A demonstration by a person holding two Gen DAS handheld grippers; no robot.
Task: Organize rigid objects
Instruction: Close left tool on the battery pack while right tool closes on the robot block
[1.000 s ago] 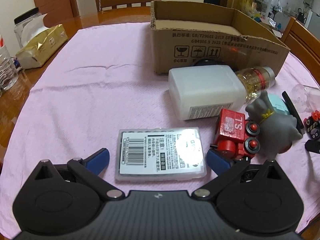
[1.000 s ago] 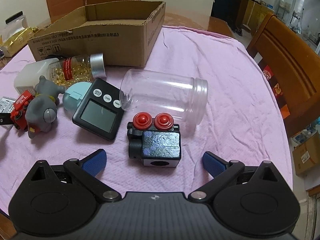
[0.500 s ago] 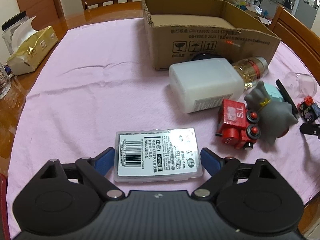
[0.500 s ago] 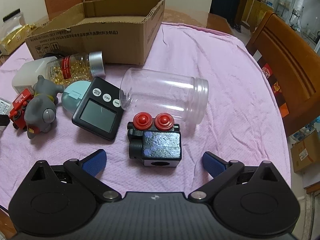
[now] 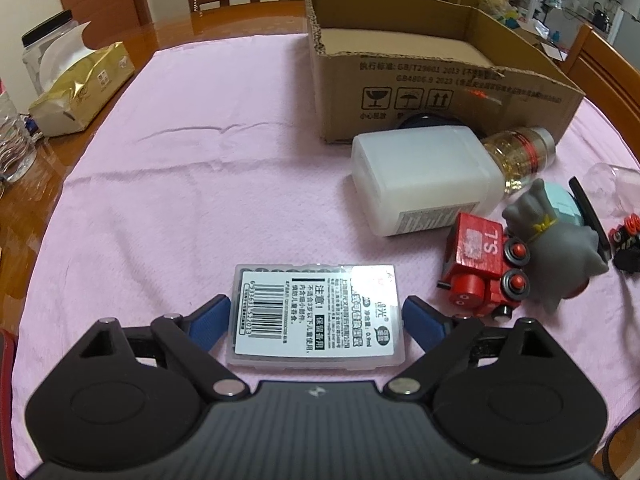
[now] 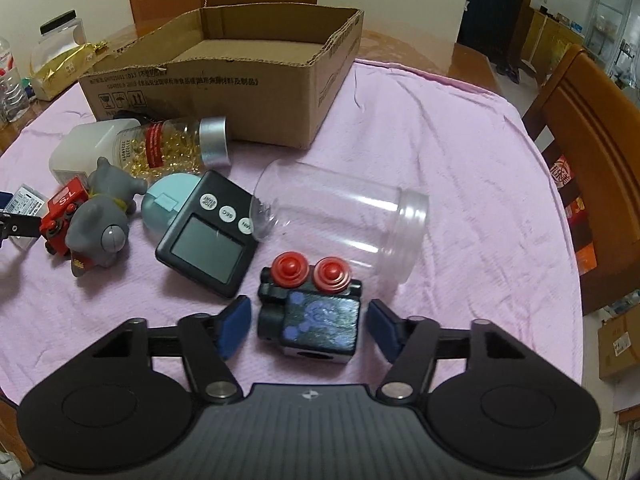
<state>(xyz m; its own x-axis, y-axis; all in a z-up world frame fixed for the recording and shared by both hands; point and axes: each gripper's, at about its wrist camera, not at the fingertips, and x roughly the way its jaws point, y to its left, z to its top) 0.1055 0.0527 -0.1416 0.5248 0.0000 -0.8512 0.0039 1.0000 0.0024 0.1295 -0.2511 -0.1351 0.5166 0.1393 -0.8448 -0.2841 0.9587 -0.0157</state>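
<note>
In the left wrist view my left gripper [image 5: 316,320] is open and straddles a clear battery case with a barcode label [image 5: 316,316], lying flat on the pink cloth; the blue pads sit beside its two short ends. In the right wrist view my right gripper [image 6: 308,326] is open around a black toy block with two red wheels [image 6: 312,312], with a small gap on each side. An open cardboard box [image 5: 440,92] stands at the back, also in the right wrist view [image 6: 224,88].
A white plastic bottle [image 5: 420,176], a capsule bottle [image 6: 172,148], a red toy train [image 5: 480,268], a grey figurine [image 6: 100,224], a black timer [image 6: 208,236], a teal case [image 6: 168,200] and a clear jar [image 6: 344,216] lie on the cloth. Tissue pack [image 5: 80,88] left; chairs around.
Both grippers have moved forward over their objects. The left one now has the battery case between its fingers. The right fingers have narrowed around the black toy block.
</note>
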